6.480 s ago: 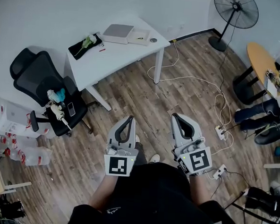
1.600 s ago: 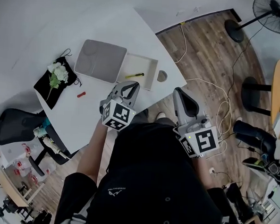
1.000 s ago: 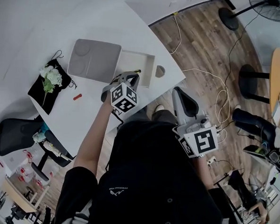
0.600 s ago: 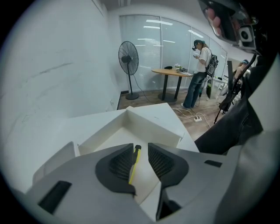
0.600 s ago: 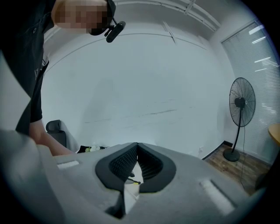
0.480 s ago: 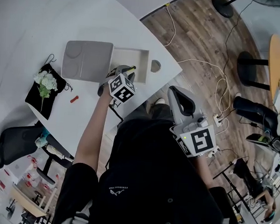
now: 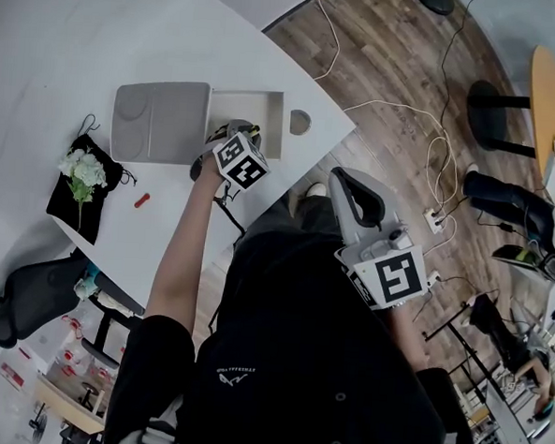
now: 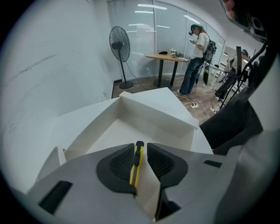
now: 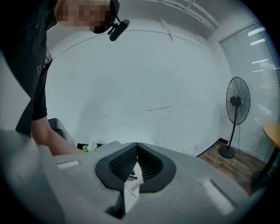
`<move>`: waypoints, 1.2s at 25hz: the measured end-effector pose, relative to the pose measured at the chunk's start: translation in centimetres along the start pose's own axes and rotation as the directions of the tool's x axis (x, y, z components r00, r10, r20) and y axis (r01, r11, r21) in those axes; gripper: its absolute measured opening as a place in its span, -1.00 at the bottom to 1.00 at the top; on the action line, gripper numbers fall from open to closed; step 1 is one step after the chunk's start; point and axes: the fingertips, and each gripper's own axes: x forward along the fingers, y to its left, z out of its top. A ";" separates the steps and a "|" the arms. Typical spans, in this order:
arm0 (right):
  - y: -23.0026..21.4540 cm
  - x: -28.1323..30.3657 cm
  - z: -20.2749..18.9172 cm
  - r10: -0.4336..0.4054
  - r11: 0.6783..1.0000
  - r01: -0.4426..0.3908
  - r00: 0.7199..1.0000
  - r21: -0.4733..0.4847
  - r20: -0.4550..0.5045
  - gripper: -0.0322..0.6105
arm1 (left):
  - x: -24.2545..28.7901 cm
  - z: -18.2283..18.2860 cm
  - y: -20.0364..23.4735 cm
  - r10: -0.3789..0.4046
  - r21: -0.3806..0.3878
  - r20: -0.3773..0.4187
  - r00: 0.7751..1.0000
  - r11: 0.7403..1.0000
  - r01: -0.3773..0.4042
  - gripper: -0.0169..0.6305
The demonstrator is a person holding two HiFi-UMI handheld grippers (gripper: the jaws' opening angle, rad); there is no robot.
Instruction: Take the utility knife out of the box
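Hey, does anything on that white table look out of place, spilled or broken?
Nothing stands out. The yellow utility knife lies in the open white box, the flat grey lid sits beside it, and nothing looks spilled or damaged.

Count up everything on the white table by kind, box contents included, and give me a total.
Open white box: 1
Grey lid: 1
Utility knife: 1
Black pouch: 1
White flower sprig: 1
Small red item: 1
Round grey disc: 1
Total: 7
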 end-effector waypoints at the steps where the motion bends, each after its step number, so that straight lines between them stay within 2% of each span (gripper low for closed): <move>1: -0.1 -0.1 0.1 -0.002 1.000 0.002 1.000 0.006 0.009 -0.89 | 0.2 0.0 -0.1 -0.009 0.001 -0.005 1.000 1.000 0.009 -0.66; 7: -1.5 -0.7 -0.7 -0.044 0.999 0.044 0.999 0.019 -0.021 -0.88 | 1.3 -0.1 -0.3 -0.048 -0.005 -0.056 0.997 0.999 0.048 -0.63; 12: -1.7 -0.8 -0.9 -0.058 0.998 0.058 0.998 0.020 -0.017 -0.88 | 2.0 -0.2 0.0 -0.061 -0.030 -0.070 0.996 0.998 0.059 -0.60; 16: -1.8 -0.8 -1.2 -0.067 0.997 0.067 0.997 0.025 -0.030 -0.88 | 1.9 -0.3 -0.2 -0.083 -0.036 -0.058 0.995 0.996 0.081 -0.67; 20: -1.8 -0.8 -1.2 -0.072 0.997 0.072 0.997 0.013 -0.021 -0.88 | 1.8 -0.4 -0.2 -0.086 -0.097 -0.031 0.996 0.992 0.082 -0.71; 30: -1.8 -1.0 -1.3 -0.078 0.996 0.079 0.997 0.033 -0.026 -0.89 | 1.7 -0.2 -0.7 -0.092 -0.068 -0.034 0.995 0.994 0.090 -0.81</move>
